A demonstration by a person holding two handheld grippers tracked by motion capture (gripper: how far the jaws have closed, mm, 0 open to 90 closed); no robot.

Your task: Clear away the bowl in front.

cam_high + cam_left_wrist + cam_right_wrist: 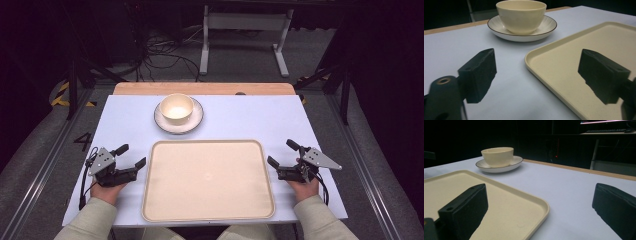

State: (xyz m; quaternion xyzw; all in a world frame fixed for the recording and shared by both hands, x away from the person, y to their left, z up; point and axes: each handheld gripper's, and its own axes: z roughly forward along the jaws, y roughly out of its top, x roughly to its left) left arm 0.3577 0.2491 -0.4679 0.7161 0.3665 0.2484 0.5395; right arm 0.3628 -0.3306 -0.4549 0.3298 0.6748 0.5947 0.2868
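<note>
1. Here, the left tool (pixel 133 156), lower left of the frame, gapes wide, holding nothing.
2. The right tool (pixel 283 153), lower right, likewise gapes empty.
3. The tray (pixel 208 216) lies between them; the bowl (pixel 176 106) sits on its saucer (pixel 161 122), upper centre of the desk (pixel 250 117).

A bowl (pixel 176 107) is sitting on a saucer (pixel 178 125) at the tabletop's (pixel 240 117) far side; the tray (pixel 208 214) is lying nearer, flanked by the left claw (pixel 134 155) and right claw (pixel 282 153).
</note>
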